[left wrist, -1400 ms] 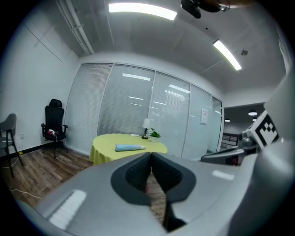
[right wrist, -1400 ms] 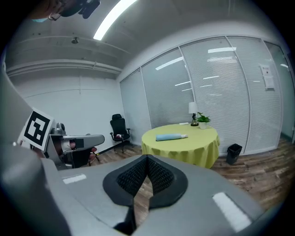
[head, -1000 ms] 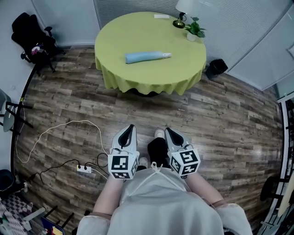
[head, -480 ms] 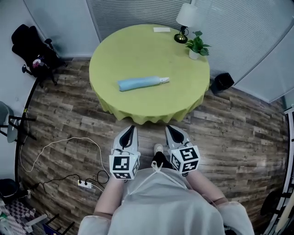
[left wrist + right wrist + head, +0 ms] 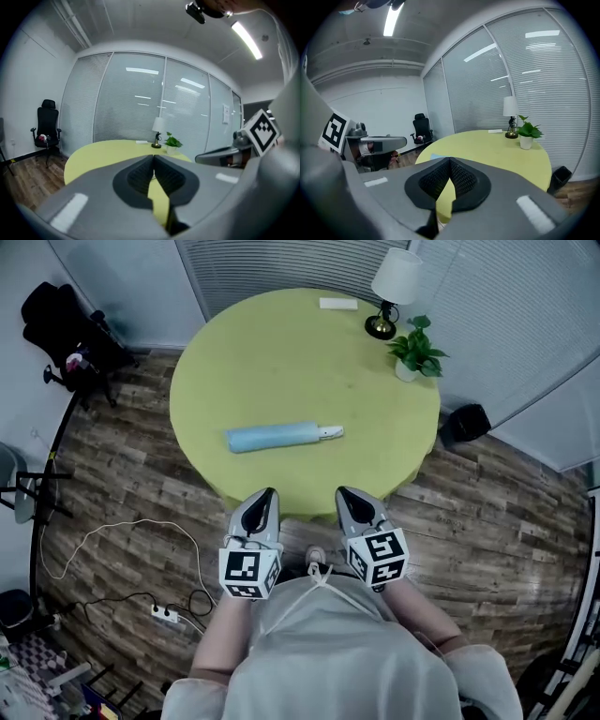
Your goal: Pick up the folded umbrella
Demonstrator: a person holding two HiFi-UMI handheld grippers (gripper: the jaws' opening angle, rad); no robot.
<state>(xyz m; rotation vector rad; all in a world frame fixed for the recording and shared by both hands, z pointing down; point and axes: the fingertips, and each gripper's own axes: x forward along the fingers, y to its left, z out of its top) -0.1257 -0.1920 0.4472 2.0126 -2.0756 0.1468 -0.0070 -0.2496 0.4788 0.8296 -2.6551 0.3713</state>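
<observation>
Yellow-green cloth covers the round table (image 5: 281, 362), and the folded umbrella (image 5: 277, 436) lies flat on the table's near half. It is pale blue, set crosswise, with its lighter handle end turned toward the table's right side. Nothing touches it.

You hold both tools at the table's near edge, side by side. In the head view their tips just overlap the hanging rim of the cloth. Your left gripper (image 5: 267, 495) sits short of the umbrella's middle and your right gripper (image 5: 344, 493) short of its handle end, both clearly apart from it.

The left gripper view shows that claw (image 5: 153, 159) clenched, its ribbed pads meeting at the tip with nothing caught between them. Only the tabletop shows through the slit lower down. The right gripper view shows the same for the other claw (image 5: 449, 160): pads pressed together, empty, pointing across the table.

At the table's far right stand a lamp (image 5: 389, 292) with a white shade and a small potted plant (image 5: 417, 348), close to each other. A white card (image 5: 337, 304) lies at the table's far edge. On the wooden floor (image 5: 487, 512), a black bin (image 5: 466, 423) sits just beside the table's right side. A black office chair (image 5: 66, 329) stands well off to the table's left. A power strip (image 5: 166, 614) with a looping white cable (image 5: 103, 526) lies on the floor toward you and left of the table.
</observation>
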